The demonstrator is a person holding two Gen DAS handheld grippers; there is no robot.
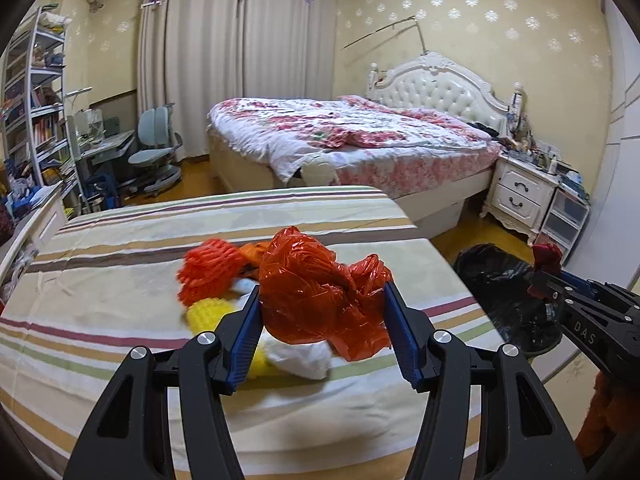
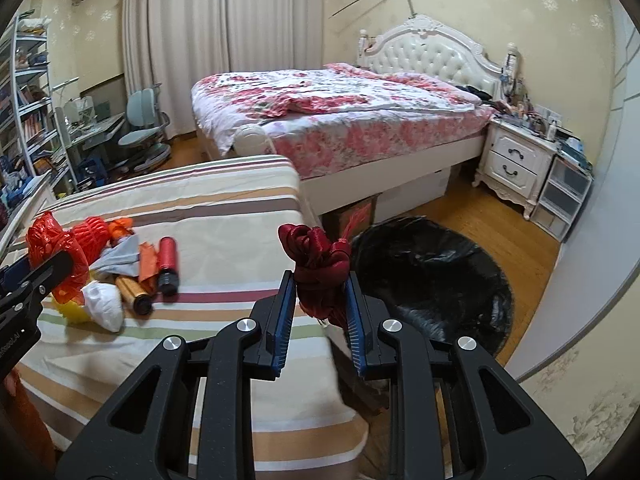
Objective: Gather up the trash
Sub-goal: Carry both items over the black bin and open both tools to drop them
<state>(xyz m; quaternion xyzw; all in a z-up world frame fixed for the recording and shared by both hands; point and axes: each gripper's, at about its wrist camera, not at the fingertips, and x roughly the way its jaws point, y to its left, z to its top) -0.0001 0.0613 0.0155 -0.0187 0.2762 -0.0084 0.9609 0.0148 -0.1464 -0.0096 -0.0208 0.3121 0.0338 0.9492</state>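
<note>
My left gripper [image 1: 322, 296] is shut on a crumpled orange-red plastic bag [image 1: 316, 284], held just above the striped bed [image 1: 120, 292]. Under it lie an orange net [image 1: 208, 268], a yellow foam piece [image 1: 208, 312] and a white wad [image 1: 300, 356]. My right gripper [image 2: 320, 280] is shut on a dark red ribbon bundle [image 2: 316, 256], off the bed's right edge and in front of an open black trash bag [image 2: 432, 272] on the floor. In the right wrist view a red spool [image 2: 167, 256], a gold tube [image 2: 134, 288] and grey paper [image 2: 120, 258] also lie on the striped bed [image 2: 224, 200].
A floral bed [image 2: 340, 120] with a white headboard stands behind. A white nightstand [image 2: 512, 164] and plastic drawers [image 2: 564, 196] are at the right. A desk chair [image 1: 154, 148] and bookshelf [image 1: 36, 100] stand at the left. Wooden floor [image 2: 472, 208] shows around the black bag.
</note>
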